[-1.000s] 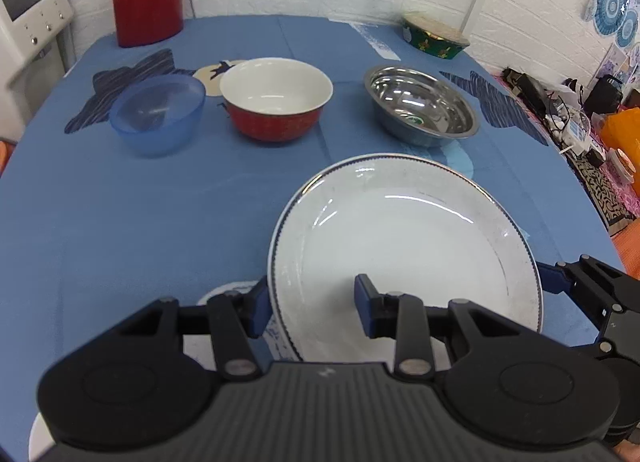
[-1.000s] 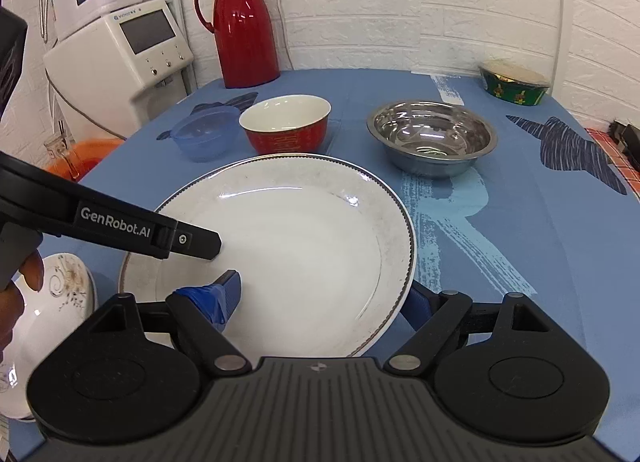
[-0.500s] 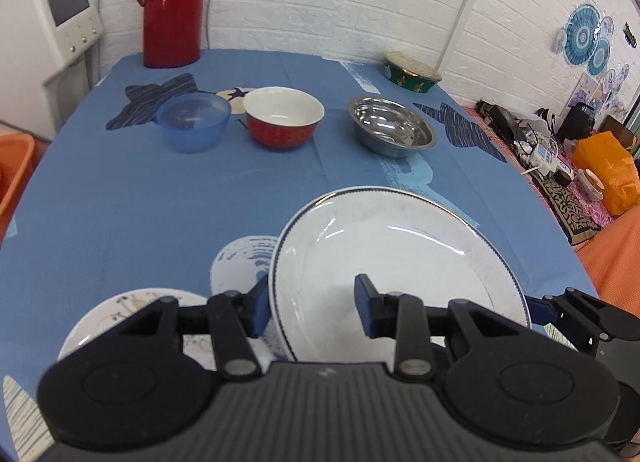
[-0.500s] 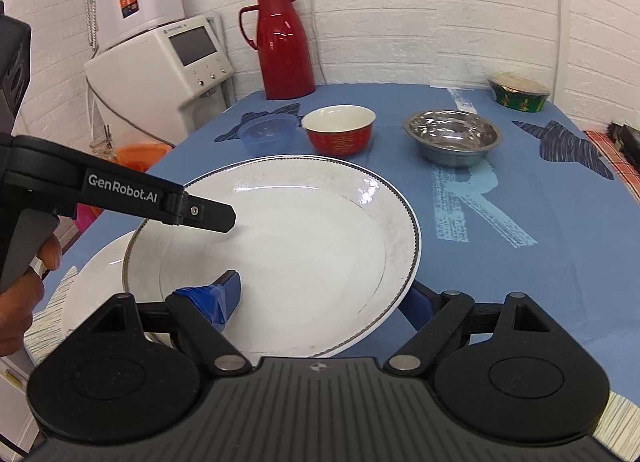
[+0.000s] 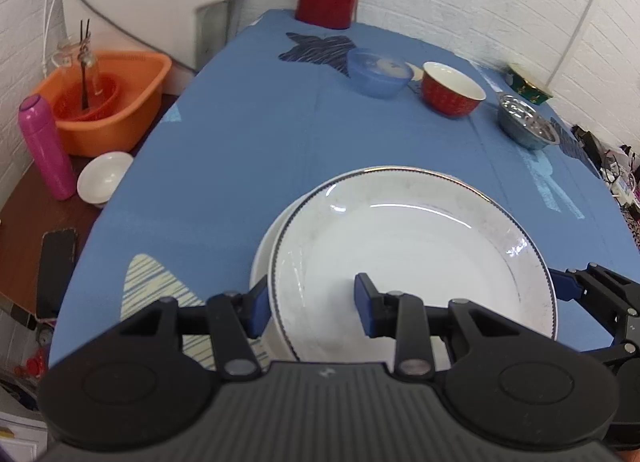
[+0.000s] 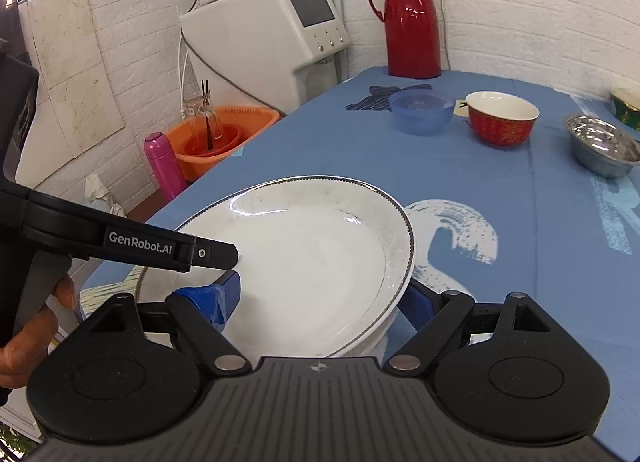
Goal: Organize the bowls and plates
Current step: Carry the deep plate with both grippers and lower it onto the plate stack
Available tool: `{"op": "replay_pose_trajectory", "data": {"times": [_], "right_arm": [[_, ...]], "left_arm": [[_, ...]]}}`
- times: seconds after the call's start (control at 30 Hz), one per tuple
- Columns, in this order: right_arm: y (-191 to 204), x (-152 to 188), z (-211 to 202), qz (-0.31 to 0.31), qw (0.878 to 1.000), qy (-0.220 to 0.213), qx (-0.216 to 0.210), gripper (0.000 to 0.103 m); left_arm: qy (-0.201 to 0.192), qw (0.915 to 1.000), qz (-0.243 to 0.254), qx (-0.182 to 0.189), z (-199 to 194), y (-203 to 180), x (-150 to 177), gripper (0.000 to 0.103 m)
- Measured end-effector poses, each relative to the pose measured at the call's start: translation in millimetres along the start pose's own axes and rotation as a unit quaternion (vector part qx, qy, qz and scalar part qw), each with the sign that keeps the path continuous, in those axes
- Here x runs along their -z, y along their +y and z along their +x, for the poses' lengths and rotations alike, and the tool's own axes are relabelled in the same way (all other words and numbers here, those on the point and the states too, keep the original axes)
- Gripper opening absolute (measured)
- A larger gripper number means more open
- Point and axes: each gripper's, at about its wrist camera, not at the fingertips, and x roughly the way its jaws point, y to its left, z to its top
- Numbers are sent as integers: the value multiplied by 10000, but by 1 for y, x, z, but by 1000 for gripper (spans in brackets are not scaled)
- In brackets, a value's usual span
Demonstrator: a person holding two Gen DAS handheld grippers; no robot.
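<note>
A large white plate (image 5: pixel 416 262) with a thin dark rim line is being held face up over the near end of a blue-clothed worktop (image 5: pixel 280 150). The plate is round, so it has no long axis; in the right wrist view (image 6: pixel 312 258) it is tilting, with its right edge lower. It is sitting just above a second white plate (image 5: pixel 262 262) whose edge is peeking out at the left; whether the two are touching cannot be told.

The left gripper (image 5: pixel 312 304) is gripping the plate's near-left rim, jaws straddling the edge, one blue pad outside and one on the plate's face. The right gripper (image 6: pixel 324 300) is gripping the opposite rim the same way.

Only the left wrist view is showing a small white bowl (image 5: pixel 105 176) beside a pink bottle (image 5: pixel 46 148) on a lower brown surface, plus a dark phone (image 5: pixel 58 262). Only the right wrist view is showing a hand (image 6: pixel 28 326) holding the left gripper's handle.

Both views are showing a blue bowl (image 5: pixel 378 72), a red bowl (image 5: pixel 454 94), a steel bowl (image 5: pixel 526 126) and a red jug (image 6: pixel 410 22) at the far end.
</note>
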Motion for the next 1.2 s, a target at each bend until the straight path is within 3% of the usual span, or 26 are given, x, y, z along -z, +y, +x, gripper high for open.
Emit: {"op": "replay_pose_trajectory", "data": {"times": [0.23,0.5,0.63,0.8,0.9,1.07,1.2], "right_arm": [[6,3,7,-330,9986,-88,415,73],[5,10,17,-327,9985,-42,443,74],[5,16,18,-426,9982,-54,408,74],[6,15,19,-392,9986,22,368,75],[2,16,16,-288,9992,40,262,74],[-5,17,17,-11,9999,94,111,73],[-3,19,18,-78,9998,164,126,73]], "left_arm": [[-79,9996,126,225,7,3,5,33],[-208,9981,21,582,7,13,9,37],[-250,9962,-145,821,1,22,10,47],[-276,9953,-187,905,-6,26,9,52],[-185,9944,-58,1039,-10,24,10,72],[-2,9951,199,970,-13,17,8,74],[696,9920,471,946,-10,14,-1,82]]}}
